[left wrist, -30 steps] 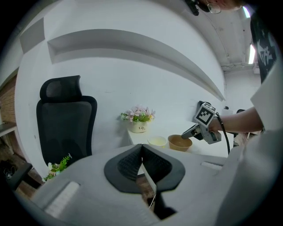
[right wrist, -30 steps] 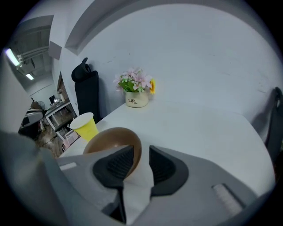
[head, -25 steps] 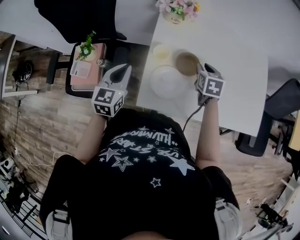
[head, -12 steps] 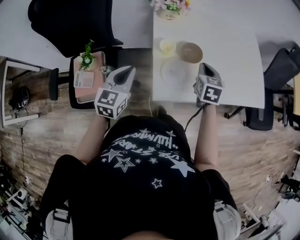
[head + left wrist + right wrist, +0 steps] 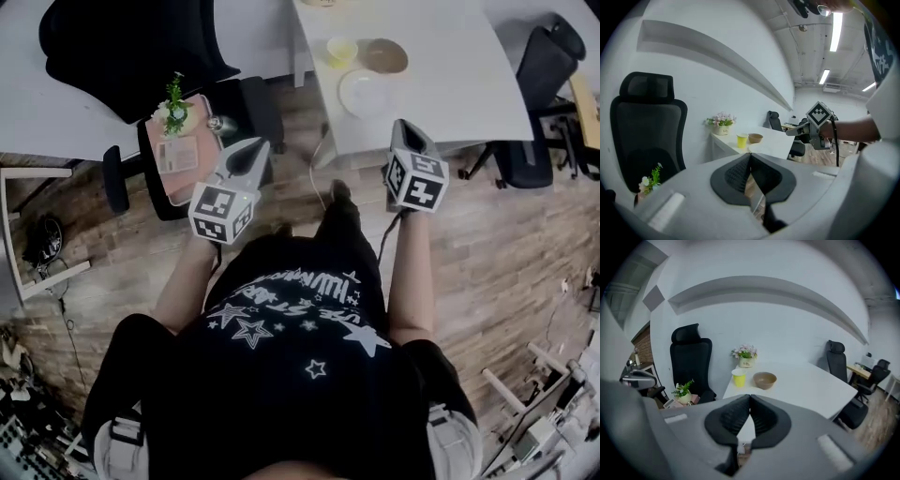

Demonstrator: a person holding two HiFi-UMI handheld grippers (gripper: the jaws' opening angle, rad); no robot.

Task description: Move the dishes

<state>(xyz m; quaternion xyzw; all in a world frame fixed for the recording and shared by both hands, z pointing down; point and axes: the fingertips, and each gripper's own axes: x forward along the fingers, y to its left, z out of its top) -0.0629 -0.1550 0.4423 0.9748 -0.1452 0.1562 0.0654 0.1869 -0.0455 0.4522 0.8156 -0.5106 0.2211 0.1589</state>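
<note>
While left tongs (image 5: pixel 254 147) and right tongs (image 5: pixel 403 127) are pressed together empty, cup (image 5: pixel 341 49), bowl (image 5: pixel 384 56) and plate (image 5: pixel 366 94) sit on counter (image 5: pixel 469 84); dishes likely done or unstarted.

The floor (image 5: pixel 525 281) is made of brown wood boards. A big white table (image 5: pixel 459 94) stands against a plain white wall (image 5: pixel 787 319). A pot of pink flowers (image 5: pixel 745 357) sits at the table's far end, by the wall. A tall black office chair (image 5: pixel 689 362) stands left of the table, and another black chair (image 5: pixel 836 362) is on its right. Long bright lamps (image 5: pixel 836 23) shine on the ceiling. A bit of brick wall (image 5: pixel 641 345) shows at the far left.
</note>
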